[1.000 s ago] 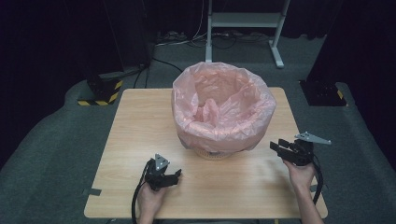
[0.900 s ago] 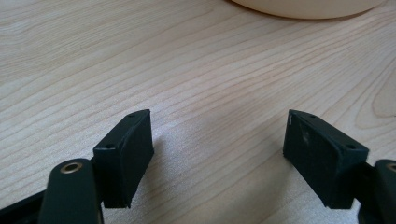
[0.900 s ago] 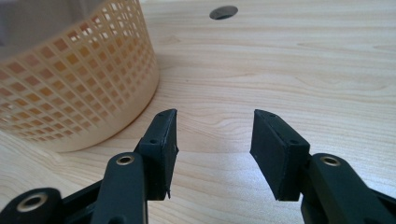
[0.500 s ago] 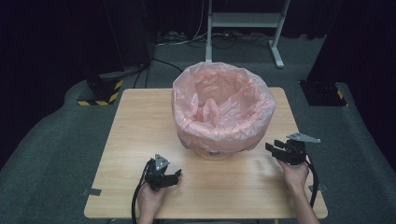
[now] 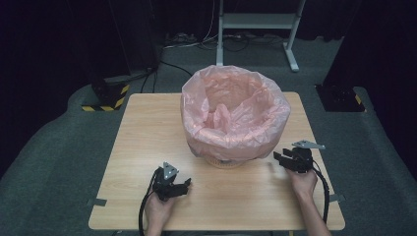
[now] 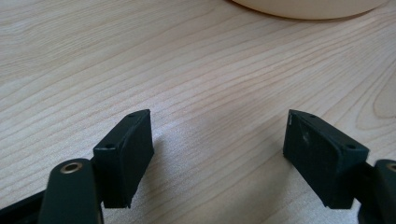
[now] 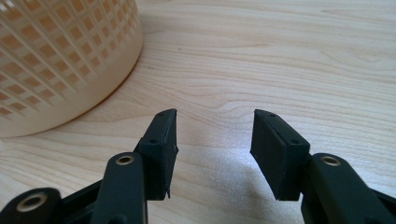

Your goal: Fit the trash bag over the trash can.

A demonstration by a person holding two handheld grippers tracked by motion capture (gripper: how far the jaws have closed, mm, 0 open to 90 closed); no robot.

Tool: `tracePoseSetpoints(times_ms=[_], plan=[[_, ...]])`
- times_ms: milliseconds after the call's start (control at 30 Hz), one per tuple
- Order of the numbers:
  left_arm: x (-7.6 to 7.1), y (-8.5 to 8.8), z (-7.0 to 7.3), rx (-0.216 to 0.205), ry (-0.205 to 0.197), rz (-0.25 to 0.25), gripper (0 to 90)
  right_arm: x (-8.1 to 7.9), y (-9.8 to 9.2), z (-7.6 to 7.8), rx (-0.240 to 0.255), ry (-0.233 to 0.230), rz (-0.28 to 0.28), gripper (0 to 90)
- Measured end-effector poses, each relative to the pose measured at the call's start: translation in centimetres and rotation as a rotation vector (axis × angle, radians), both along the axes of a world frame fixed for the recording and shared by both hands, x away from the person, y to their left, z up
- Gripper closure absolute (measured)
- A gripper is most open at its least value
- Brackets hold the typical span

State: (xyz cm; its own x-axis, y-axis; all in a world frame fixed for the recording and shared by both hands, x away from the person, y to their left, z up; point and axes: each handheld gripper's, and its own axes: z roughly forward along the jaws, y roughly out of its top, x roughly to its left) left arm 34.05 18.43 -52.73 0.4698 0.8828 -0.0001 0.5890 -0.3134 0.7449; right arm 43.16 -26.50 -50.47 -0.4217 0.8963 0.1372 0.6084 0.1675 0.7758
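Observation:
A cream lattice basket [image 5: 223, 161] lined with a pink plastic bag [image 5: 235, 115] stands on the far middle of the wooden table [image 5: 147, 128]. My left gripper [image 5: 186, 186] rests low on the table near its front edge, left of the basket; its jaws [image 6: 217, 140] are open over bare wood, and the basket's base [image 6: 308, 7] is at the top. My right gripper [image 5: 278, 158] sits just right of the basket, pointing at it. In the right gripper view its jaws [image 7: 215, 135] are open and empty, close to the basket's wall [image 7: 56, 60].
Grey carpet surrounds the table. A white metal stand [image 5: 255, 22] is behind it, dark cases stand at the left and right, and a yellow-black striped base [image 5: 105, 101] sits at the far left. Cables trail from both grippers over the front edge.
My right gripper has come down and moved left, closer to the basket's side. The left gripper has stayed where it was.

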Motion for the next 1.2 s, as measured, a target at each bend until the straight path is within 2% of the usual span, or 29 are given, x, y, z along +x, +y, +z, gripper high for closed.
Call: tracePoseSetpoints(times_ms=[333, 667, 833, 1000, 1033, 1100, 1133, 1167, 1200], plan=[[0.0, 0.0, 0.0, 0.000, 0.000, 0.000, 24.2, 0.3, 0.1, -0.2, -0.024, -0.010, -0.009, 49.7], [0.0, 0.0, 0.0, -0.001, 0.001, 0.001, 24.1, 0.5, 0.2, -0.9, -0.031, 0.005, -0.018, 48.9], [0.0, 0.0, 0.0, -0.001, 0.000, 0.002, 24.1, 0.7, 0.0, -1.1, -0.059, 0.016, -0.019, 47.9], [0.0, 0.0, 0.0, 0.000, 0.000, 0.001, 24.1, 0.8, 0.0, -1.6, -0.059, 0.023, -0.025, 46.9], [0.0, 0.0, 0.0, -0.001, 0.000, 0.002, 24.1, 0.7, 0.1, -1.8, -0.075, 0.002, -0.022, 47.2], [0.1, 0.0, 0.0, -0.001, 0.000, 0.003, 24.1, 0.8, 0.2, -1.8, -0.118, -0.009, -0.006, 47.0], [0.1, 0.0, 0.0, -0.001, 0.000, 0.003, 24.1, 0.8, 0.2, -1.8, -0.118, -0.009, -0.006, 47.0], [0.1, 0.0, 0.0, -0.001, 0.000, 0.003, 24.1, 0.9, 0.3, -1.8, -0.155, -0.020, 0.002, 45.0], [0.1, 0.0, 0.0, -0.001, 0.000, 0.003, 24.0, 0.9, 0.3, -1.8, -0.155, -0.020, 0.002, 45.0]])
